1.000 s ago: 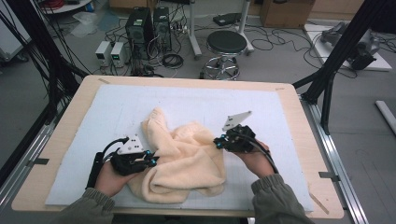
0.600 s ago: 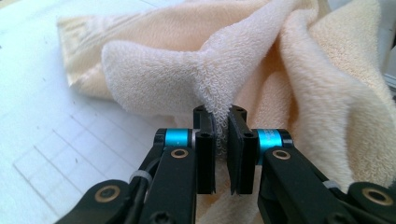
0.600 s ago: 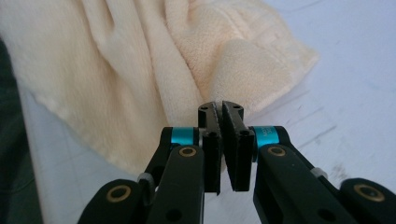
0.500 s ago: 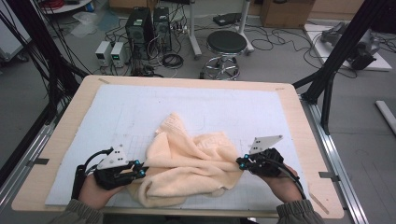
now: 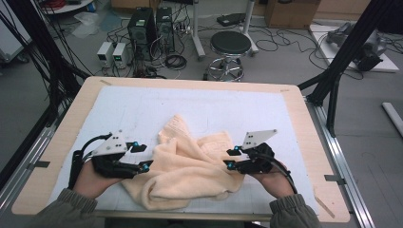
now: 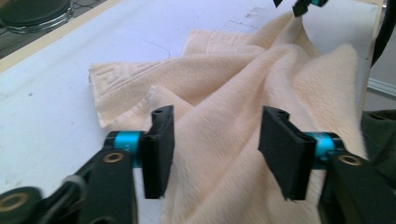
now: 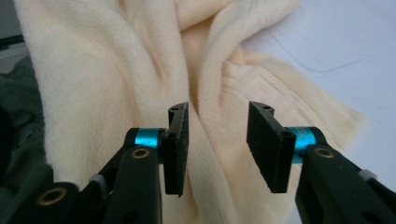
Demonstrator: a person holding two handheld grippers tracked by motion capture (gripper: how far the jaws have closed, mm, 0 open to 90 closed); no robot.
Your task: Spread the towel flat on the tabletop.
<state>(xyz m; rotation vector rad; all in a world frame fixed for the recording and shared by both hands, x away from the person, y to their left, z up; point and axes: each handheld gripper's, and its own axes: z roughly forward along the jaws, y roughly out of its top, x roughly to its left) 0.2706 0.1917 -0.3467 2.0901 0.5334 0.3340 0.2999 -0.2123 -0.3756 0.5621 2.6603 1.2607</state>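
A cream towel (image 5: 190,166) lies rumpled on the white mat (image 5: 142,104), near the table's front edge. My left gripper (image 5: 141,156) is at its left end and my right gripper (image 5: 229,158) at its right end. Both point inward at the cloth. In the left gripper view the left gripper (image 6: 217,126) has just been opening, and the towel (image 6: 243,102) lies under the gap, free of the pads. The right gripper (image 7: 218,116) has also just been opening, over a fold of the towel (image 7: 116,70), with no cloth pinched.
The wooden table rim (image 5: 304,123) frames the mat, with bare mat behind the towel. Beyond the far edge stand a black stool (image 5: 230,43), computer boxes (image 5: 142,23) and loose cables. Black frame posts (image 5: 342,61) rise at the right.
Both grippers drew the towel apart toward the front edge, then their jaws opened and let it go. The cloth has slackened. The left hand has risen; the right has shifted inward.
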